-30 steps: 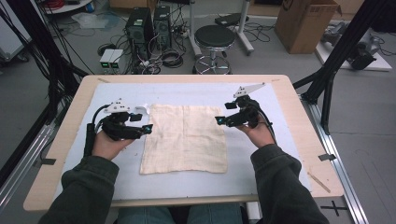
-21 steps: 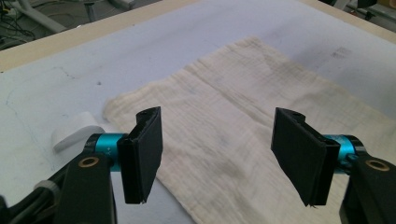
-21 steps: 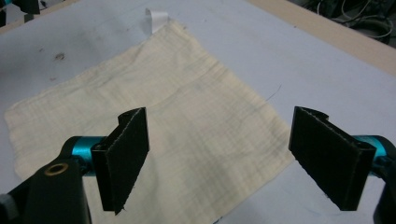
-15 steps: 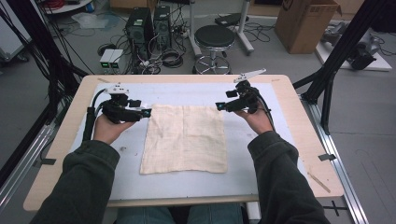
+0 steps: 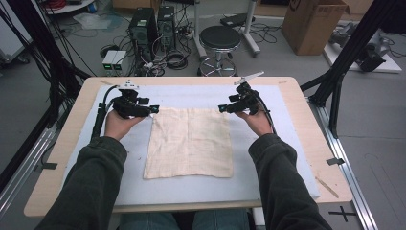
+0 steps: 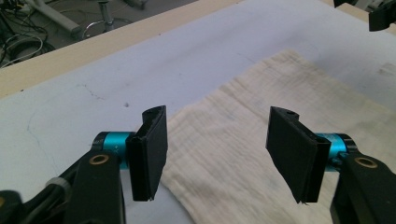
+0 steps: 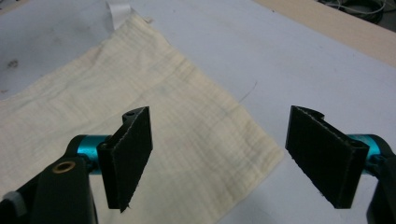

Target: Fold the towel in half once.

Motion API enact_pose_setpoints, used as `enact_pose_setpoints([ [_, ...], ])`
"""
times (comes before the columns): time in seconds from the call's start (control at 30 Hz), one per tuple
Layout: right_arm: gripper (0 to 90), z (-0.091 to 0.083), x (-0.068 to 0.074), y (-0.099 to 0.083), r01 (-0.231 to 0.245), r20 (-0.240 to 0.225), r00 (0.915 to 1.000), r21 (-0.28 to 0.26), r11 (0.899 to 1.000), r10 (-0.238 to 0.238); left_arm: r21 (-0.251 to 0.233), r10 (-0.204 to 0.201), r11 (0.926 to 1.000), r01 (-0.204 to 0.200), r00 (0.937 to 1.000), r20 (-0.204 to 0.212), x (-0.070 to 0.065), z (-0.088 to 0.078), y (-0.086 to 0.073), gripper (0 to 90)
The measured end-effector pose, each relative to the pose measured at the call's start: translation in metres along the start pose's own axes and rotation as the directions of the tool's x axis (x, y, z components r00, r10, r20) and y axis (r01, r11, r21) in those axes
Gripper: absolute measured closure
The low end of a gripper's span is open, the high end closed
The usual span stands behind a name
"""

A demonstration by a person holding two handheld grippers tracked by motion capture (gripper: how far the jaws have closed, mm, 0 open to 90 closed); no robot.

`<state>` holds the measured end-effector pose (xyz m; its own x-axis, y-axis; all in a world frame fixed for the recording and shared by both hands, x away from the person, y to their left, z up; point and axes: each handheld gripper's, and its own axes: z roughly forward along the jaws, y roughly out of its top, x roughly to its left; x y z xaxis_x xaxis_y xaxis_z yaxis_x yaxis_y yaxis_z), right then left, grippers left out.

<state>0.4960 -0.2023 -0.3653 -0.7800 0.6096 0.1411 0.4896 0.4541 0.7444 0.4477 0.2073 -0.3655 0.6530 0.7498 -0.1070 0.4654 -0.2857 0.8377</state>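
Both grippers gape wide — left gripper [image 5: 152,110] and right gripper [image 5: 223,108] flank the cloth's [image 5: 190,142] far corners; neither grips.

A wooden table [image 5: 306,124] carries a pale mat [image 5: 268,158], with a cream cloth [image 5: 189,143] spread flat.

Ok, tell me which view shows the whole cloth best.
The high view: the cloth lies flat with all four edges visible, both grippers at its far corners. The left gripper view shows one corner between open fingers; the right gripper view shows the other far corner.
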Motion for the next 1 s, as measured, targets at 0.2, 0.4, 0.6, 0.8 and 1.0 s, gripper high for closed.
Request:
enact_pose_setpoints([
  [0.2,23.4,0.013,-0.011,-0.007,-0.046,0.009,0.9989,0.036,0.998,0.046,0.028,-0.038,0.9988,0.039,0.9986,-0.037,0.012,0.021,-0.009,41.2],
  [0.4,25.2,0.024,-0.018,-0.012,-0.066,0.022,0.9977,0.057,0.996,0.065,0.037,-0.077,0.9961,0.08,0.9953,-0.059,0.023,0.034,-0.018,43.5],
  [0.6,28.4,0.031,-0.023,-0.016,-0.083,0.052,0.9956,0.082,0.993,0.079,0.057,-0.115,0.9912,0.119,0.9907,-0.072,0.03,0.043,-0.026,44.6],
  [0.8,31.8,0.042,-0.026,-0.022,-0.106,0.077,0.9922,0.1,0.989,0.098,0.07,-0.107,0.991,0.114,0.9898,-0.094,0.03,0.053,-0.031,45.2],
  [1.0,35.7,0.048,-0.028,-0.026,-0.122,0.1,0.9888,0.116,0.986,0.111,0.089,-0.124,0.987,0.134,0.9866,-0.106,0.032,0.06,-0.035,46.3],
])
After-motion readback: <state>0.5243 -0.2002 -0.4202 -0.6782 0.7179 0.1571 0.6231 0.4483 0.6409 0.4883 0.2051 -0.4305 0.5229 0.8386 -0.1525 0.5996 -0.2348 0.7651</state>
